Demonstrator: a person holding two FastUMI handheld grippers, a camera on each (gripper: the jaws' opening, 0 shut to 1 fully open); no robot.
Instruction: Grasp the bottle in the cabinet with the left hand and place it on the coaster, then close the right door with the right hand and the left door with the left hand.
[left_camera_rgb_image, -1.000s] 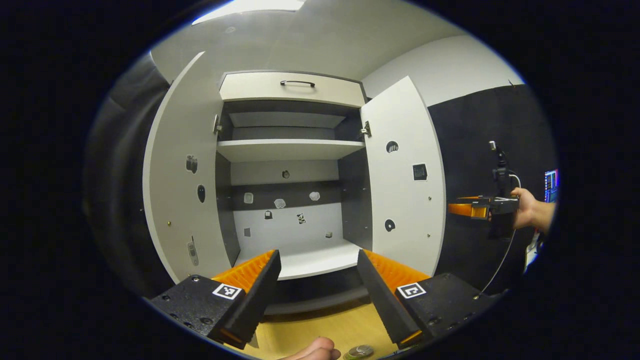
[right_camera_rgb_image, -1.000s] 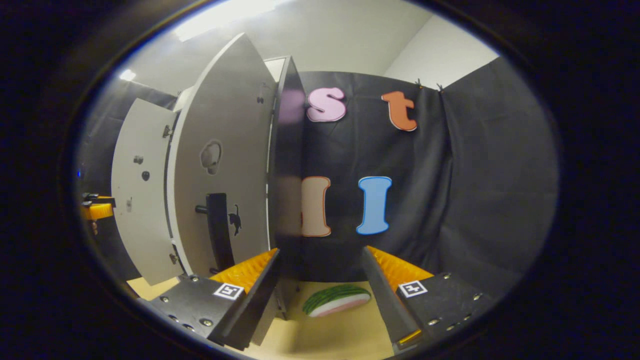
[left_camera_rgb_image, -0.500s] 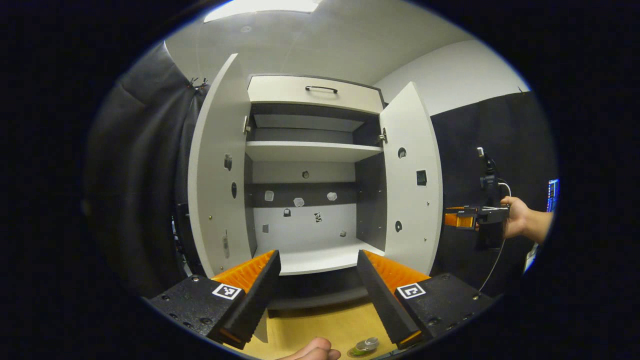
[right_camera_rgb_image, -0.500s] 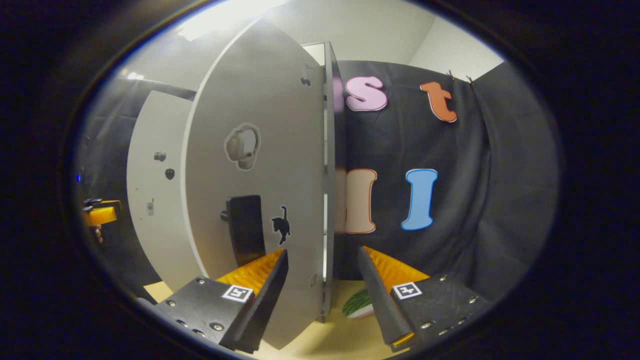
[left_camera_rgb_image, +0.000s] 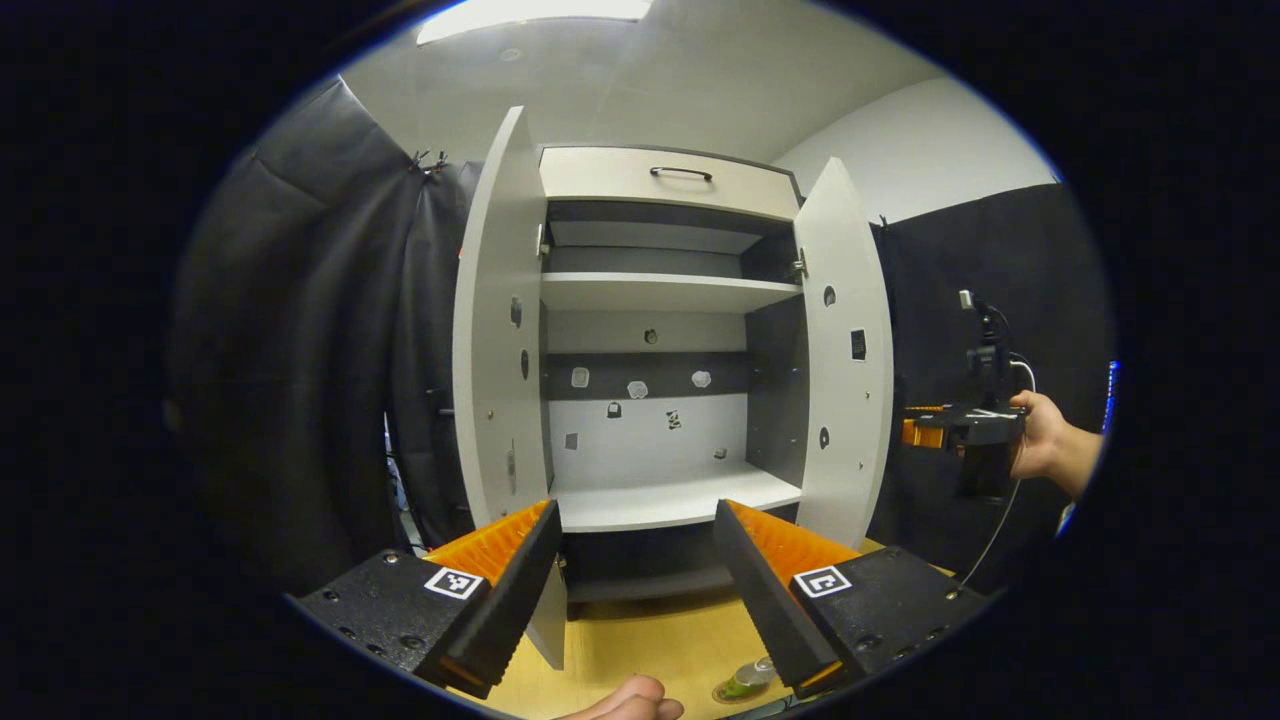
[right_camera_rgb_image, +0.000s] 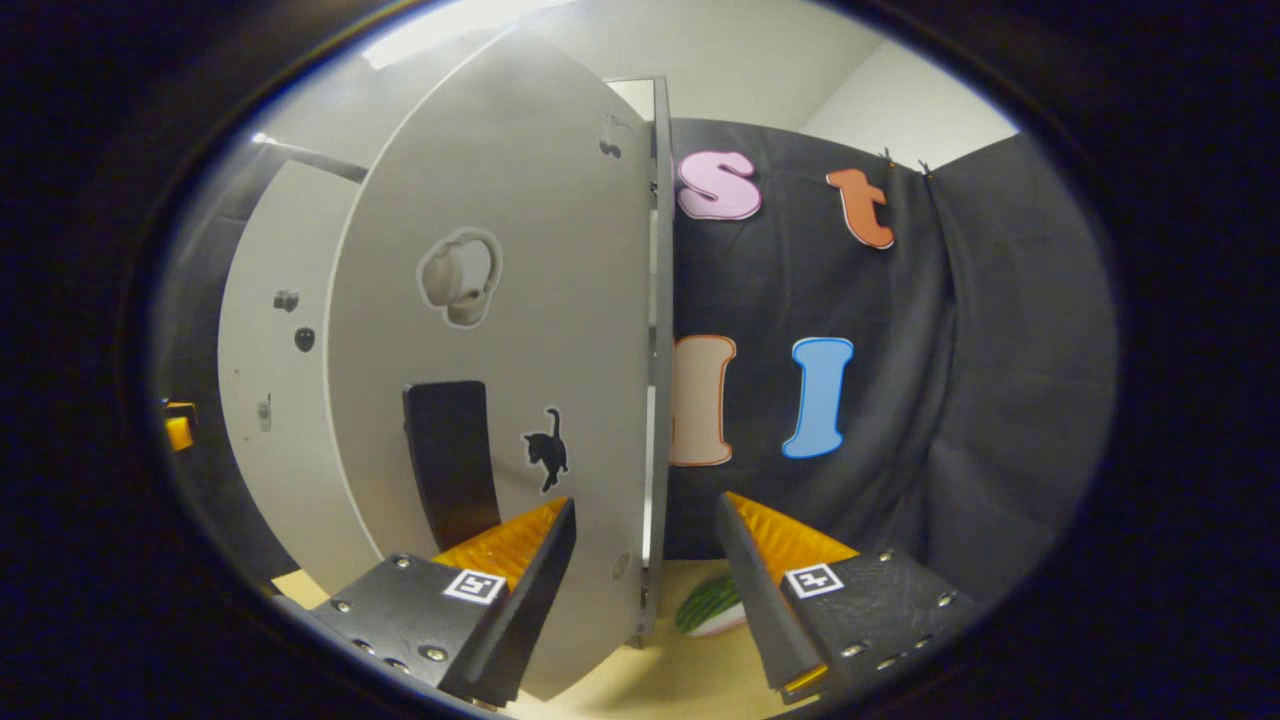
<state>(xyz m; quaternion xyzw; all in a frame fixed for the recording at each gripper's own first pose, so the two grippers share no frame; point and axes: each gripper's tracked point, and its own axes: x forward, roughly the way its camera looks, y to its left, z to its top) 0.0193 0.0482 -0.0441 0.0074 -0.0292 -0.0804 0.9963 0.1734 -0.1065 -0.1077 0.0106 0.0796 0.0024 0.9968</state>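
Bottle (left_camera_rgb_image: 748, 680) stands on the coaster (left_camera_rgb_image: 728, 693) just below the wide, empty left tongs (left_camera_rgb_image: 635, 560), so placing looks done. Right tongs (right_camera_rgb_image: 645, 560), also wide, straddle the right door (right_camera_rgb_image: 520, 330) edge; both doors are not yet closed.

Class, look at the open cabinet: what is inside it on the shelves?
The cabinet shelves look bare; small stickers dot its back wall. The left door and right door hide strips along its sides. The bottle stands outside on the table.
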